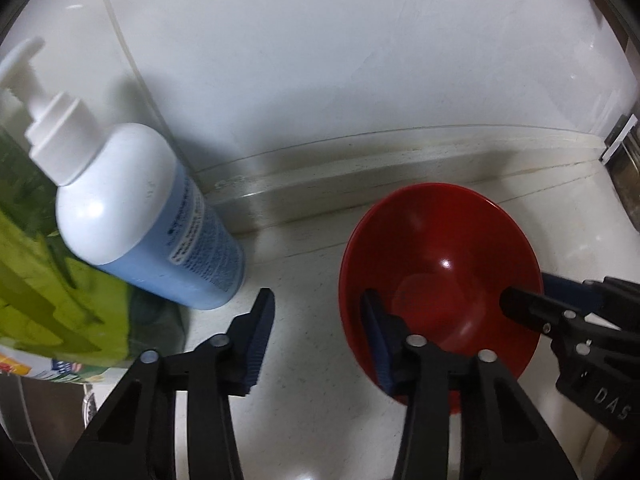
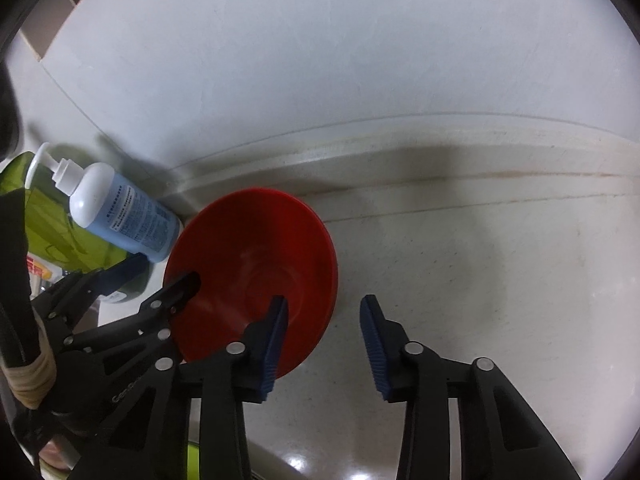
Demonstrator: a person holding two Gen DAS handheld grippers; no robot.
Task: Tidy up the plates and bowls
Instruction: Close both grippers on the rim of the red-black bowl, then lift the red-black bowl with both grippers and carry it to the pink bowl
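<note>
Both claws, left [image 1: 316, 344] and right [image 2: 324, 344], apart, straddling red bowl [image 1: 440, 264] rim; bare counter [image 2: 480, 280] rightward.

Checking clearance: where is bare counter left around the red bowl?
Bare counter lies right of the red bowl, up to the back ledge. Left is crowded: the pump bottle and green pack sit close.

A white plastic pump bottle with a blue printed label [image 1: 144, 216] stands forward and left of the left claw, leaning against a lime-green printed package [image 1: 48, 280] at that claw's far left. Both rest on a speckled off-white countertop [image 2: 480, 280] that spreads under and ahead of the claws to a plain white wall [image 1: 340, 60].
</note>
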